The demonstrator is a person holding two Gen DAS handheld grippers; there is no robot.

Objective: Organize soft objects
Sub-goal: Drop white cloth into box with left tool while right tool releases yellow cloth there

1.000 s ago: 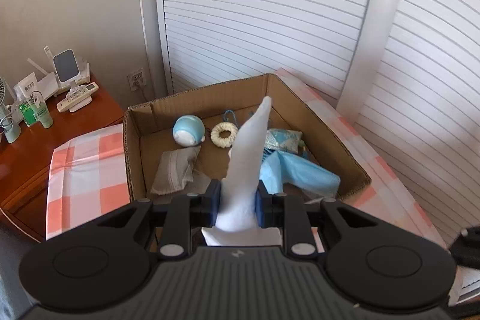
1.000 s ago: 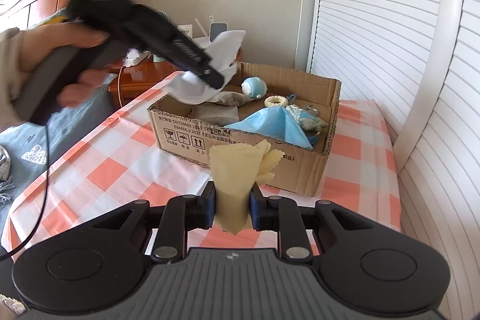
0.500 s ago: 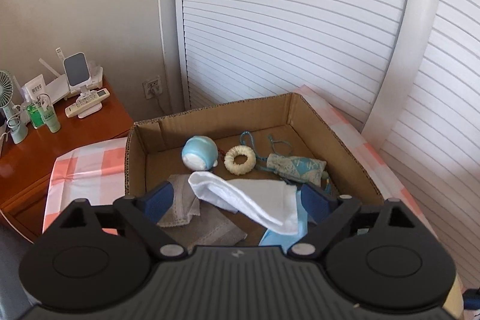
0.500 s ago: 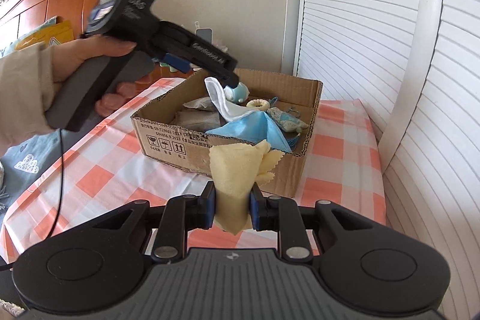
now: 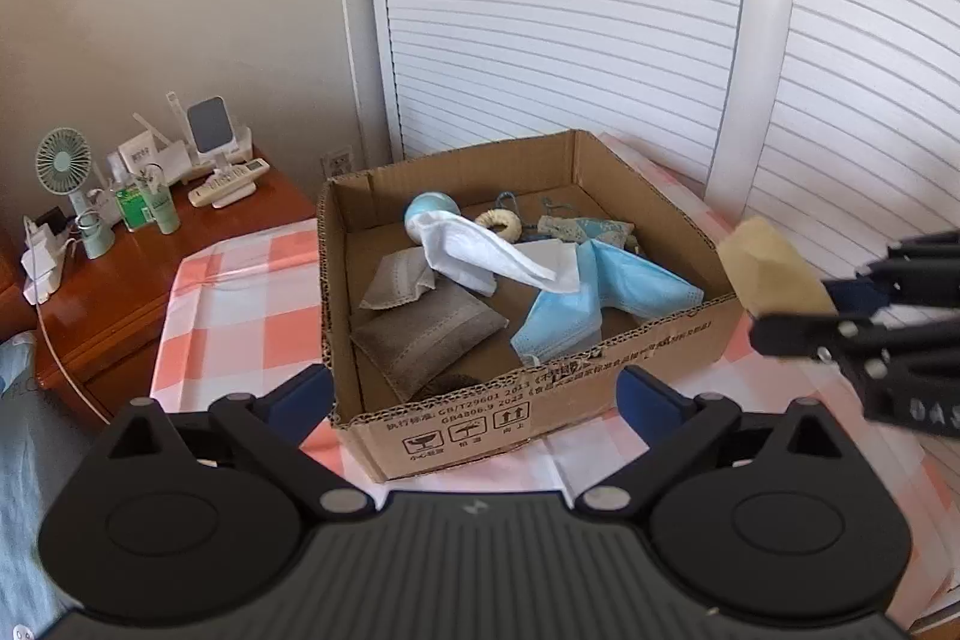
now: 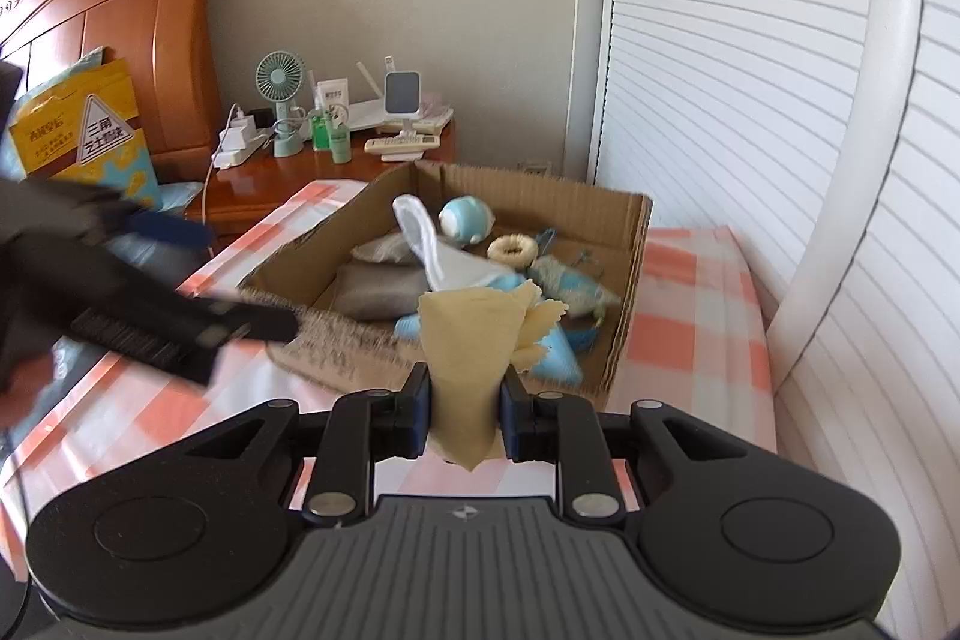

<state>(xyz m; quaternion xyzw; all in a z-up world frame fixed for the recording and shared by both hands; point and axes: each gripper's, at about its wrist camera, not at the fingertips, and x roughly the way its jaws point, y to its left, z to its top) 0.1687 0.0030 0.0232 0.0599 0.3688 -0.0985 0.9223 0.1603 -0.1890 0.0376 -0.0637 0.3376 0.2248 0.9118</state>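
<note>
The left gripper point(image 5: 474, 394) hangs with its jaws spread wide and empty, the cardboard box point(image 5: 654, 352) at its twelve o'clock; the white cloth point(image 5: 498, 259) lies inside it. The right gripper point(image 6: 465, 409) is clamped on a yellow cloth point(image 6: 474, 346)

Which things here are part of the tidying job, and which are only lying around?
Part of the job:
cardboard box
white cloth
blue face mask
grey pouches
yellow cloth, clamped in the right gripper
left gripper, open

Just lying about:
small fan
remote control
green tube
</note>
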